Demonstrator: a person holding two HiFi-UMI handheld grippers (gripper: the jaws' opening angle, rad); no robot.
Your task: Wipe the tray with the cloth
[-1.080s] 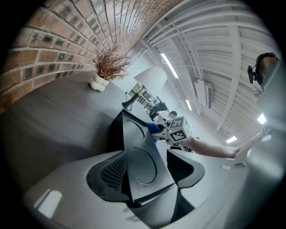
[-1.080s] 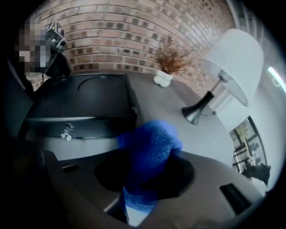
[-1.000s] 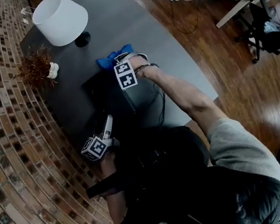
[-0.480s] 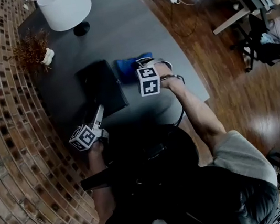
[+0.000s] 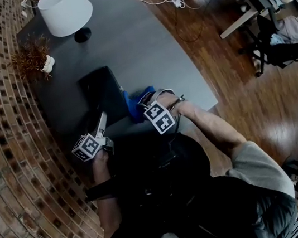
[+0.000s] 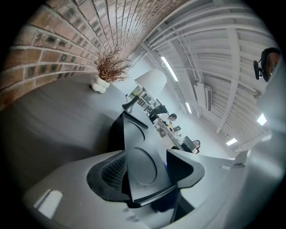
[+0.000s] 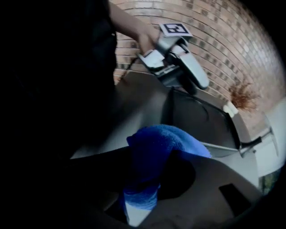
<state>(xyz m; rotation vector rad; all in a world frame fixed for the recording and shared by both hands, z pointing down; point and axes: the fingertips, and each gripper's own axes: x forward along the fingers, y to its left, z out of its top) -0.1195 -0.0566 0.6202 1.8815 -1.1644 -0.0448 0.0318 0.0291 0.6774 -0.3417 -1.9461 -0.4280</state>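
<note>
Grey table (image 5: 174, 66) by a brick wall (image 5: 5, 139) carries everything: nearest us, our left gripper (image 6: 145, 170) clamps the near edge of the black tray (image 5: 101, 89), while our right gripper (image 7: 143, 179) is closed on the bunched blue cloth (image 5: 133, 107), just beside the tray's near right corner, at its four o'clock. Beyond, at eleven o'clock, stand a dried plant (image 5: 31, 57) and a white lamp (image 5: 66, 11) — with the cloth off the tray, we judge the wiping still to do.

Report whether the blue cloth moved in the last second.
Yes. The blue cloth, in the right gripper, travelled from the black tray's far end to its near right corner.
</note>
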